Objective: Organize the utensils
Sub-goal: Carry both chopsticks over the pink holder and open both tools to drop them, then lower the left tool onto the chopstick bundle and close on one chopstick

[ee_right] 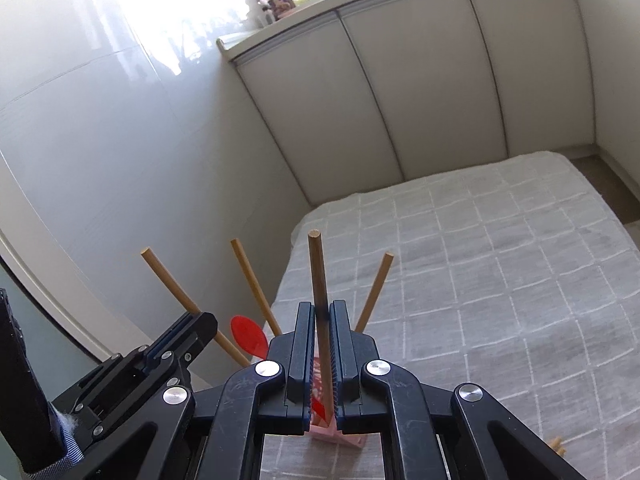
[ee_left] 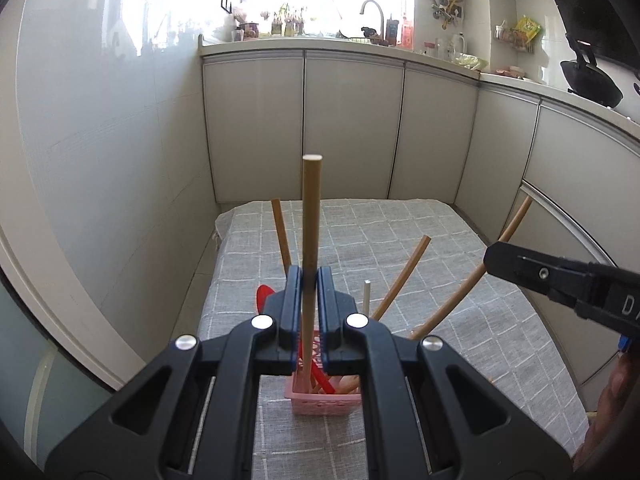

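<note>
Each tool grips a round wooden chopstick standing in the small pink plastic basket (ee_left: 320,400) on the grey checked bench (ee_left: 460,312): left tool (ee_left: 309,280), right tool (ee_right: 323,316). Lifting both sticks together could tip the light basket.

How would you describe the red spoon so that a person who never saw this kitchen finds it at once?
Look at the table with the grey checked cloth, then at the small pink basket standing on its near part. Several thin wooden sticks and one white stick rise from that basket; the red spoon stands among them, and it alone is red and ends in a flat oval bowl.
</note>
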